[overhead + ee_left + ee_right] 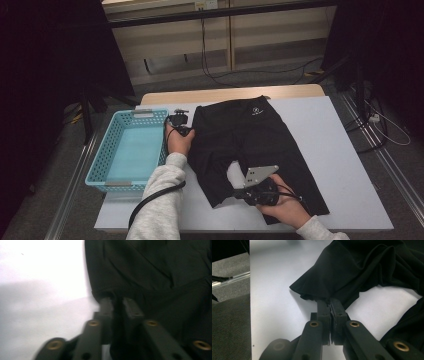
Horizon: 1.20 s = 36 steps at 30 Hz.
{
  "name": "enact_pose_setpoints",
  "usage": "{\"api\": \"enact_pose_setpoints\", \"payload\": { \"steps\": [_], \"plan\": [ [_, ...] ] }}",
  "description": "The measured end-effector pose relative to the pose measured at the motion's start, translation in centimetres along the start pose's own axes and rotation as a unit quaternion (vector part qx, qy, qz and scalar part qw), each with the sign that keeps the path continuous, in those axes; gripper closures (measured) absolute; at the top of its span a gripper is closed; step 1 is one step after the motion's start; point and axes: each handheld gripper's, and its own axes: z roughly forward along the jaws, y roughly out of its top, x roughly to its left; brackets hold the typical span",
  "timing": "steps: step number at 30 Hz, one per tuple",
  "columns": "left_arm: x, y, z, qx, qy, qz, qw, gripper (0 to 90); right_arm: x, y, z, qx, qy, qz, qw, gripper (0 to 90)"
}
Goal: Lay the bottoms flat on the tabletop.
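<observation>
Both claws, left [118,302] and right [331,304], pinch the black shorts [250,135].

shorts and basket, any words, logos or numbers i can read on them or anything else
No text can be read.
shorts: a small white round logo near the waistband, too small to read.
basket: no label seen.
Yellow tag on the far wall: too small to read.

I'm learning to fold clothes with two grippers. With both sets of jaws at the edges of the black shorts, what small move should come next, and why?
Probably lift both grippers together and start a fold. The right gripper is shut on a leg hem of the black shorts, and the left gripper has its jaws nearly closed at the waistband edge, beside the blue basket.
</observation>
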Motion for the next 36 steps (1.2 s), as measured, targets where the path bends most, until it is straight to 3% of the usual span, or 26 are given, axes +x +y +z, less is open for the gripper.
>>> {"api": "enact_pose_setpoints", "payload": {
  "steps": [4, 14, 17, 20, 24, 27, 29, 32, 33, 36],
  "plan": [
    [0.0, 0.2, 0.1, 0.005, -0.011, -0.006, 0.9999, 89.3, 0.0, 0.1, 0.1, 0.001, 0.000, -0.003, 1.0000, 88.5],
    [0.6, 3.0, -1.4, -0.041, 0.015, 0.025, 0.9987, 89.5, 0.1, 0.1, 0.1, 0.001, 0.001, -0.001, 1.0000, 88.8],
    [0.6, 3.0, -1.0, -0.031, 0.015, 0.013, 0.9993, 88.6, 0.2, 0.2, 0.1, 0.000, 0.001, -0.002, 1.0000, 88.8],
    [0.4, 2.6, -1.0, -0.027, 0.014, 0.011, 0.9995, 75.0, 0.4, 0.2, 0.2, 0.003, 0.002, -0.003, 1.0000, 88.8],
    [-0.2, 1.8, -1.8, -0.026, 0.001, 0.023, 0.9994, 54.6, 0.4, 0.0, 0.1, 0.003, -0.004, -0.001, 1.0000, 88.8],
    [-0.9, 1.3, -2.7, -0.018, -0.020, 0.024, 0.9994, 39.5, 0.1, -0.1, -0.1, 0.000, -0.010, 0.004, 0.9999, 88.9],
    [-1.5, 0.9, -3.5, -0.017, -0.028, 0.032, 0.9989, 34.6, -0.2, -0.1, -0.2, 0.000, -0.011, 0.007, 0.9999, 88.4],
    [-2.1, 0.0, -4.5, -0.014, -0.047, 0.048, 0.9977, 29.2, -0.4, -0.4, -0.3, 0.014, -0.011, 0.016, 0.9997, 78.2],
    [-2.3, -0.3, -4.8, -0.015, -0.051, 0.050, 0.9973, 28.5, -0.5, -0.4, -0.4, 0.012, -0.026, 0.013, 0.9995, 73.0],
    [-2.6, -1.4, -5.6, -0.015, -0.057, 0.057, 0.9966, 25.8, -0.9, -0.1, -0.8, -0.004, -0.040, 0.027, 0.9989, 58.9]
  ]
}}
